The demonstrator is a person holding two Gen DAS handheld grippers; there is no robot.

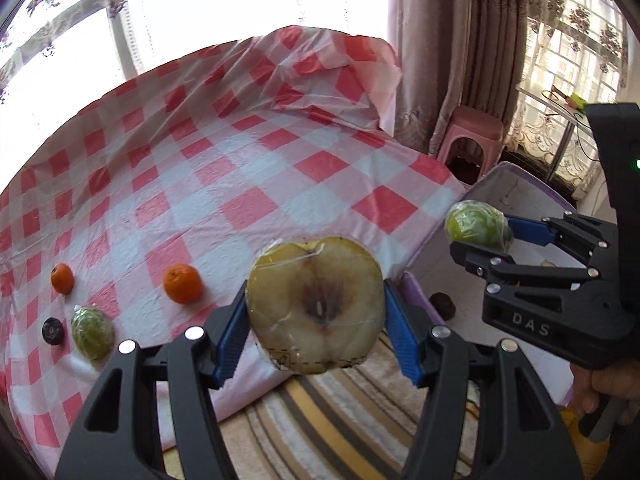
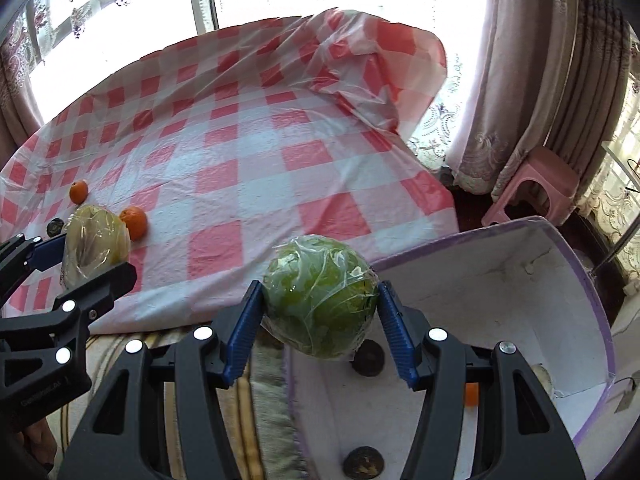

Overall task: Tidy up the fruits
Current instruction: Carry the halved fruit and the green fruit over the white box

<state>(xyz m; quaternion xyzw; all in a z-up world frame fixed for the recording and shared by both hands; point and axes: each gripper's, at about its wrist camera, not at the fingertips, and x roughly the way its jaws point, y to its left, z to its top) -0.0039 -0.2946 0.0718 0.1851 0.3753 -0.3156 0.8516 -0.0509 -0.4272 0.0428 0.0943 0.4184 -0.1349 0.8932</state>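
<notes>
My left gripper [image 1: 316, 316] is shut on a plastic-wrapped yellow half apple [image 1: 316, 304] and holds it in the air above the table's front edge. It also shows in the right wrist view [image 2: 94, 244]. My right gripper [image 2: 320, 316] is shut on a wrapped green fruit [image 2: 320, 296], held over the near left edge of the white box [image 2: 500, 292]. That fruit also shows in the left wrist view [image 1: 478, 224]. Two oranges [image 1: 182, 283] [image 1: 62, 278], another wrapped green fruit [image 1: 92, 332] and a dark fruit [image 1: 53, 331] lie on the checked tablecloth [image 1: 248, 168].
The white box with a purple rim [image 1: 516, 188] stands on the floor right of the table. It holds two dark fruits [image 2: 368, 358] [image 2: 363, 462] and an orange piece [image 2: 472, 394]. A pink stool [image 1: 470, 136] and curtains stand behind. A striped rug [image 1: 340, 412] lies below.
</notes>
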